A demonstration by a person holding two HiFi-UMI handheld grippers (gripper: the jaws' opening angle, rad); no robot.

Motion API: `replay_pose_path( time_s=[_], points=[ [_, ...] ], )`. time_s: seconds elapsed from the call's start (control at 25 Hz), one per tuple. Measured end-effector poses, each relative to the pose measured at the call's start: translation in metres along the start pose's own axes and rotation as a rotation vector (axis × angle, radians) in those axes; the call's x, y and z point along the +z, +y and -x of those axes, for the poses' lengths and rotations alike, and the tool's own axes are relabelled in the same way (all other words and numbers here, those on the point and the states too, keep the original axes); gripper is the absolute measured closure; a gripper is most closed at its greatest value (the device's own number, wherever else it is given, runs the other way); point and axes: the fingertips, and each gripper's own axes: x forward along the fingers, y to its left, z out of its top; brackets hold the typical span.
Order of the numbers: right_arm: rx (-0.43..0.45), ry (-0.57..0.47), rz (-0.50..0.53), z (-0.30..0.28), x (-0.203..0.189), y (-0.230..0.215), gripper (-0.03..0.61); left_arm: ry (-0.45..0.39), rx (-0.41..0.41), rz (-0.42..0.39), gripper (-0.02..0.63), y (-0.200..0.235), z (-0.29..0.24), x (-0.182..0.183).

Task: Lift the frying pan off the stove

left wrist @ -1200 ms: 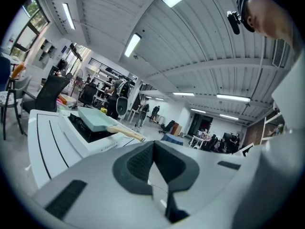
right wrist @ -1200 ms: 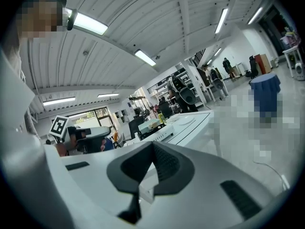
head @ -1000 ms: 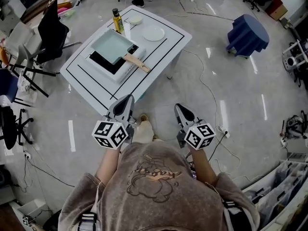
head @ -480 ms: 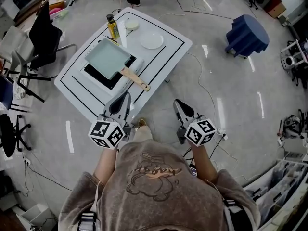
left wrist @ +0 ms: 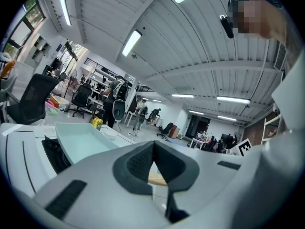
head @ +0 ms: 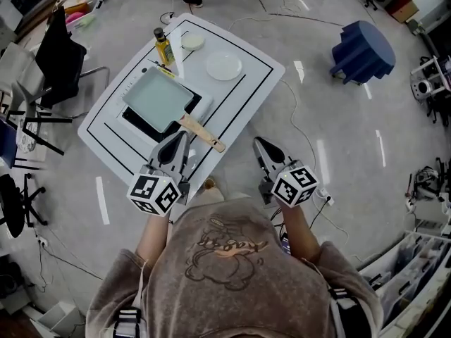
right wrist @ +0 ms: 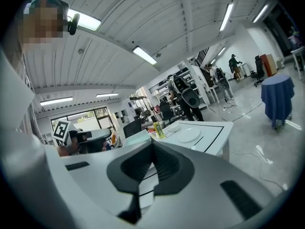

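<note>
A pale green square frying pan (head: 156, 98) with a wooden handle (head: 204, 134) sits on a black-topped portable stove (head: 143, 122) on a low white table (head: 262, 83). My left gripper (head: 181, 139) is shut and empty, its tip just short of the table's near edge, left of the handle's end. My right gripper (head: 259, 142) is also shut and empty, over the floor to the right of the table. In the left gripper view the shut left gripper (left wrist: 153, 145) points at the pan (left wrist: 78, 140), the handle (left wrist: 157, 179) showing behind it. The right gripper view shows the shut right gripper (right wrist: 152, 145).
On the table's far side stand a yellow bottle (head: 163, 46), a white plate (head: 223, 66) and a small dish (head: 192, 41). A black office chair (head: 60, 55) is at the left, a blue-draped stool (head: 363, 48) at the right. Cables trail over the floor.
The person has stepped toward the table, so both grippers are nearer to it; the left one now reaches its edge near the pan handle. Both stayed shut.
</note>
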Motion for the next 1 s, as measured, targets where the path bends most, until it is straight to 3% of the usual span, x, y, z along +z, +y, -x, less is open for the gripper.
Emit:
replay_pose_path(
  time_s=[0.32, 1.0],
  points=[
    [0.047, 0.017, -0.005, -0.008, 0.015, -0.009, 0.580, -0.017, 0.003, 0.008, 0.606, -0.010, -0.015, 0.010],
    [0.215, 0.082, 0.034, -0.033, 0.028, -0.009, 0.580, -0.063, 0.196, 0.044, 0.606, 0.000, -0.010, 0.011]
  ],
)
